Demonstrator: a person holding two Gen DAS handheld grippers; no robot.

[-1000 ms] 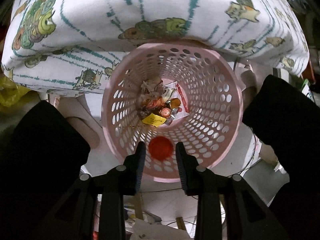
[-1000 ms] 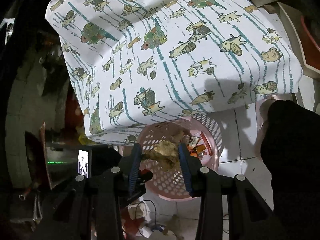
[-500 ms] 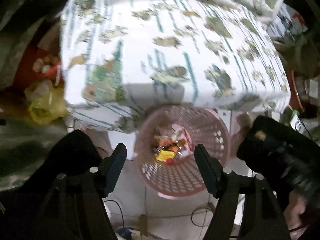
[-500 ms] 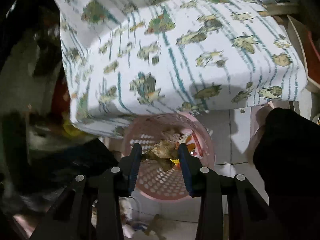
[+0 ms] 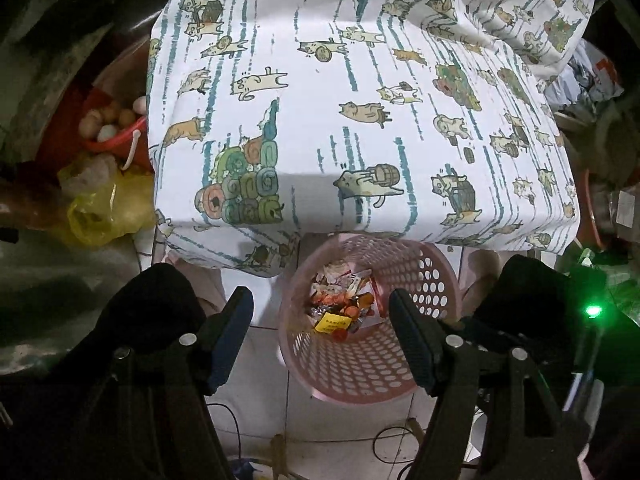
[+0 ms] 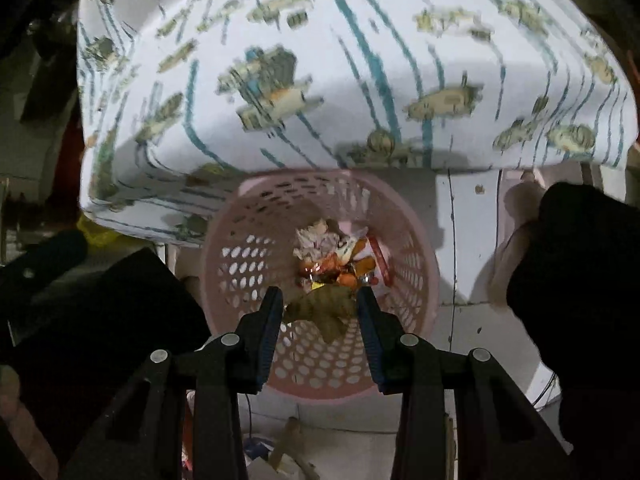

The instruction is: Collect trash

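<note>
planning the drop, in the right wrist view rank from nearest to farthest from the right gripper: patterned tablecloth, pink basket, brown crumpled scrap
1. brown crumpled scrap: held between the jaws of the right gripper.
2. pink basket: directly below and ahead, on the floor.
3. patterned tablecloth: beyond the basket, overhanging its far rim.

The pink basket [image 5: 436, 292] stands open-topped on the floor, its near half clear from above, while the cat-print cloth [image 5: 360, 100] hangs over its far rim and blocks any reach from that side. To the left a yellow bag [image 5: 96, 216] and a red bucket of eggs [image 5: 116, 136] crowd the floor. The right gripper [image 6: 320, 312] with its brown scrap [image 6: 324, 312] sits over the basket's near rim.
</note>
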